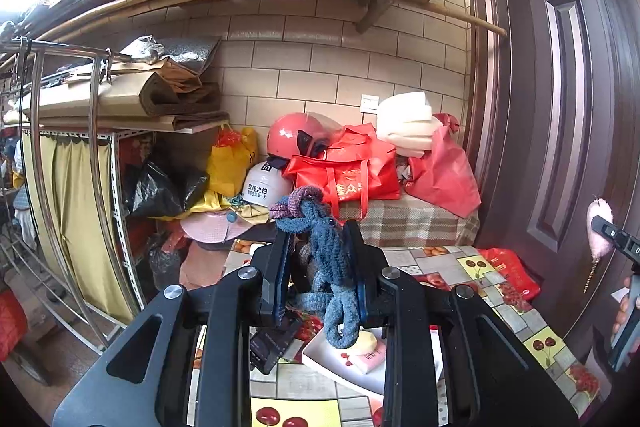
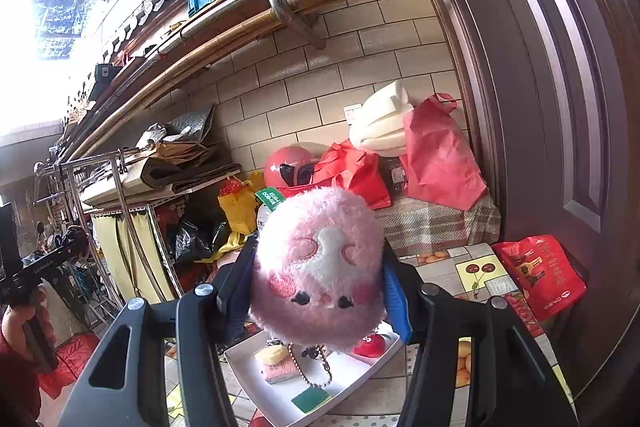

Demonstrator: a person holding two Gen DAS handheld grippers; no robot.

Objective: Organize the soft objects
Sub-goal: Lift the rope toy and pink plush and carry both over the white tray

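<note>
My left gripper [image 1: 318,235] is shut on a tangled bundle of fuzzy blue and purple hair ties [image 1: 328,259], held up above the table. The bundle's loops hang down over a white tray [image 1: 332,367]. My right gripper [image 2: 320,251] is shut on a round pink plush toy [image 2: 316,227]. The toy's ball chain [image 2: 312,371] dangles over the same white tray [image 2: 352,367]. In that tray lie a yellow sponge [image 2: 272,354], a pink pad [image 2: 280,371], a green sponge [image 2: 310,399] and a small red plush [image 2: 370,345]. The pink plush [image 1: 600,223] also shows at the right edge of the left wrist view.
The tray sits on a table with a cherry-patterned cloth [image 1: 476,267]. Behind it a plaid-covered bench [image 1: 416,223] carries red bags [image 1: 348,171], helmets [image 1: 292,135] and white foam [image 1: 404,123]. A brown door [image 1: 560,107] stands at the right and a metal rack [image 1: 92,147] at the left.
</note>
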